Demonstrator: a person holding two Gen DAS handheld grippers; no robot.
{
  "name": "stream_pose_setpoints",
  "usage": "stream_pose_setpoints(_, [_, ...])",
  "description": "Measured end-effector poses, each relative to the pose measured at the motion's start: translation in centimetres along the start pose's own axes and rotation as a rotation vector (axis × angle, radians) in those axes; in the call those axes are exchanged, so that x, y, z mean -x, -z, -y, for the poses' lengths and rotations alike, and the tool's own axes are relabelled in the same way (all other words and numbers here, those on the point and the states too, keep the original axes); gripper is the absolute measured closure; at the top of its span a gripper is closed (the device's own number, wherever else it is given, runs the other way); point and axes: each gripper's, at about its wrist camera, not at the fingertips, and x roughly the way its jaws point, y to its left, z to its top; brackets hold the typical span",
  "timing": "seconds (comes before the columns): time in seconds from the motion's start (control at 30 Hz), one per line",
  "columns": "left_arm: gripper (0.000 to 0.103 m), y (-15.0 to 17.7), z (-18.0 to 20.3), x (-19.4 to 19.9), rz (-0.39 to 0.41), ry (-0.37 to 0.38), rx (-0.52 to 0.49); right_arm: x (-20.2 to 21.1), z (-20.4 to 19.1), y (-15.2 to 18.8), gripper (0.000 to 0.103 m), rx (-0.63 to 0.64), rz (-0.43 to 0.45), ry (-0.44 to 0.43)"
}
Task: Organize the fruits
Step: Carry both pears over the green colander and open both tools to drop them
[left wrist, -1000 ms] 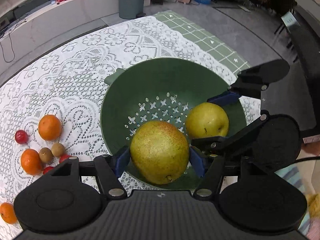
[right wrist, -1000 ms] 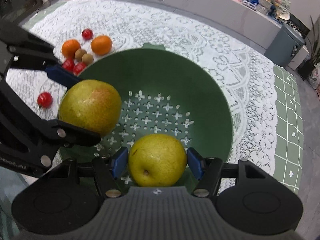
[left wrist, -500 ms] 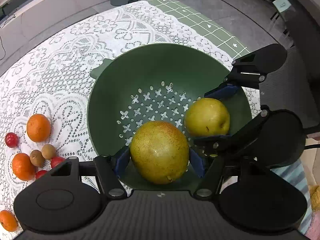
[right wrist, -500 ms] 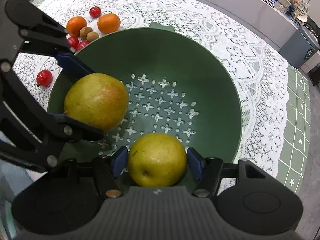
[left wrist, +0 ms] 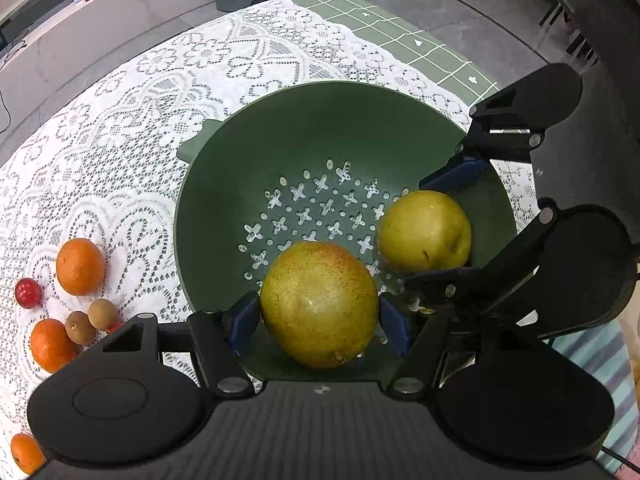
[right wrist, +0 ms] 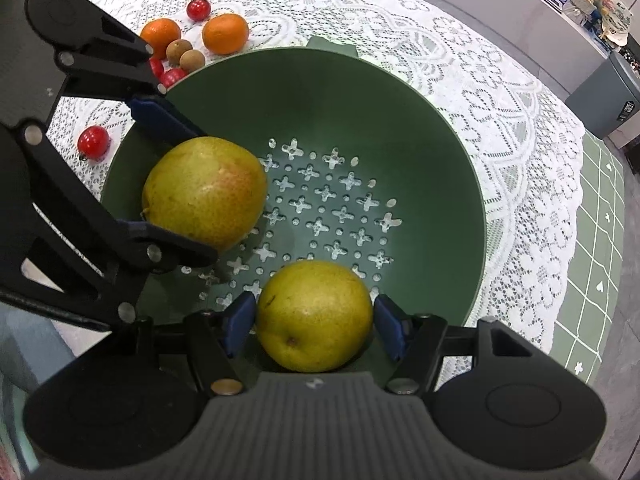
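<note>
A green colander (left wrist: 340, 128) (right wrist: 400, 120) stands on a white lace cloth. My left gripper (left wrist: 318, 320) is shut on a reddish-yellow pear (left wrist: 319, 303), held inside the colander near its near wall; the pear also shows in the right wrist view (right wrist: 204, 198). My right gripper (right wrist: 314, 324) is shut on a yellow pear (right wrist: 314, 316), also inside the colander; it shows in the left wrist view (left wrist: 425, 232). Both pears sit low over the perforated bottom; I cannot tell whether they touch it.
Oranges (left wrist: 80, 266) (right wrist: 225, 33), small brown fruits (left wrist: 103, 314) (right wrist: 192, 60) and red cherry tomatoes (left wrist: 28, 293) (right wrist: 93, 142) lie on the cloth left of the colander. A green checked mat (left wrist: 400, 36) lies beyond. A grey bin (right wrist: 604, 92) stands on the floor.
Both grippers have moved lower and further into the colander with their pears. The pears stay gripped.
</note>
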Motion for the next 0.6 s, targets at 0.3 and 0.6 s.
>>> stream_pose_setpoints(0.3, [0.028,0.3,1.0,-0.3,-0.025,-0.038,-0.063,0.8,0.0,0.7,0.036,-0.009,-0.002,0.01])
stream_pose_setpoints(0.6, [0.03,0.7,1.4,0.5,-0.015,-0.028,-0.047,1.6,-0.5,1.1,0.035,-0.022,0.008,0.027])
